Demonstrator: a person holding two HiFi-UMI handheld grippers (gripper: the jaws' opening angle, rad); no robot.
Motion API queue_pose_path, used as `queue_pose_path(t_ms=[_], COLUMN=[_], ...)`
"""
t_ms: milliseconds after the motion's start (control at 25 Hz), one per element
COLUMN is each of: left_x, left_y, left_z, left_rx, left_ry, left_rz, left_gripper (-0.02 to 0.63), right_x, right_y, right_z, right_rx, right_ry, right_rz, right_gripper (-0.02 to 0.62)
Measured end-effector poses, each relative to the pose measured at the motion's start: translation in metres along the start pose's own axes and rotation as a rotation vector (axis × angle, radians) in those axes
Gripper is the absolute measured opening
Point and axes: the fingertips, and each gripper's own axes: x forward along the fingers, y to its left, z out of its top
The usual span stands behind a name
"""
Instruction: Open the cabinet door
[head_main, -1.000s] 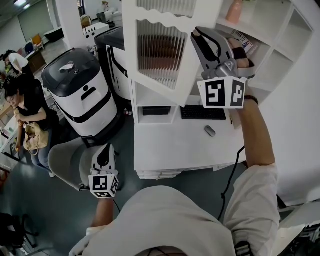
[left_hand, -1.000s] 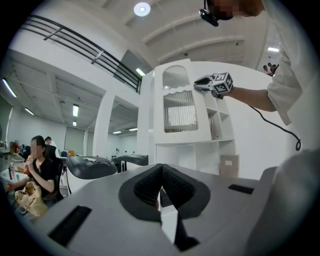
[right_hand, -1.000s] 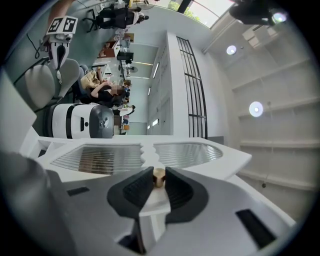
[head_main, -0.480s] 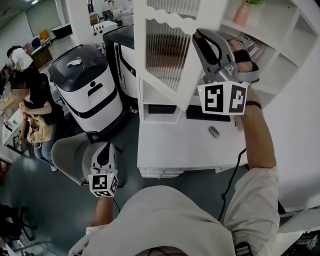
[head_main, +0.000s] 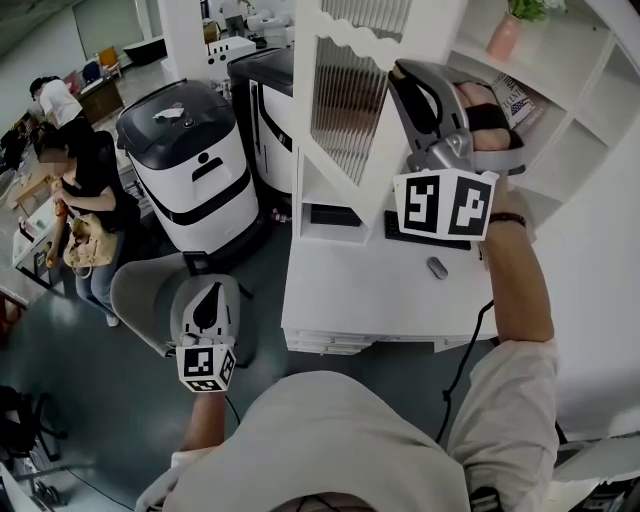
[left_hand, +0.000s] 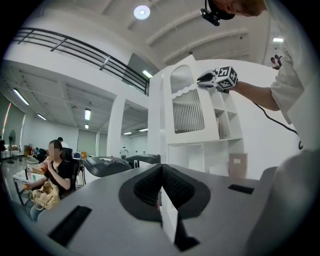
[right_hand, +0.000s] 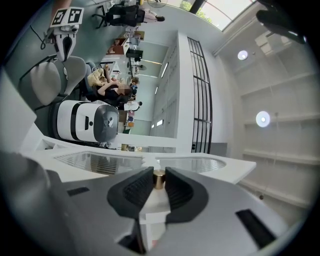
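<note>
The white cabinet door (head_main: 345, 110) with ribbed glass stands swung out from the cabinet over the desk. My right gripper (head_main: 400, 70) is raised to the door's edge. In the right gripper view its jaws (right_hand: 159, 182) are shut on the door's small brass knob (right_hand: 159, 178), with the door panel (right_hand: 100, 162) stretching away behind. In the head view the knob is hidden by the gripper. My left gripper (head_main: 208, 295) hangs low at the left, over the grey chair, shut with nothing in it (left_hand: 161, 195). From there the door (left_hand: 192, 107) and the right gripper (left_hand: 207, 79) show up high.
Under the door is a white desk (head_main: 370, 290) with a keyboard (head_main: 425, 228) and a mouse (head_main: 437, 267). Open shelves with a pink vase (head_main: 503, 38) are at the right. Two black-and-white machines (head_main: 195, 165), a grey chair (head_main: 150, 295) and seated people (head_main: 85, 190) are at the left.
The right gripper has kept its hold on the knob and the door has swung a little further with it. The left gripper has drifted slightly. The whole view has shifted rightward.
</note>
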Motion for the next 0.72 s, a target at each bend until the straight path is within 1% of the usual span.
queue_pose_path(t_ms=[280, 720], left_x=[-0.016, -0.040], left_y=[0.015, 0.033], left_z=[-0.002, -0.004], left_rx=[-0.004, -0.016], left_ry=[-0.003, -0.015], left_rz=[0.040, 0.090], left_gripper=[-0.002, -0.002], right_x=[0.004, 0.008], right_y=[0.004, 0.006], right_z=[0.019, 0.047], right_rx=[-0.061, -0.095], right_ry=[0.047, 0.122], right_rz=[0.003, 0.036], right_gripper=[0.075, 0.075])
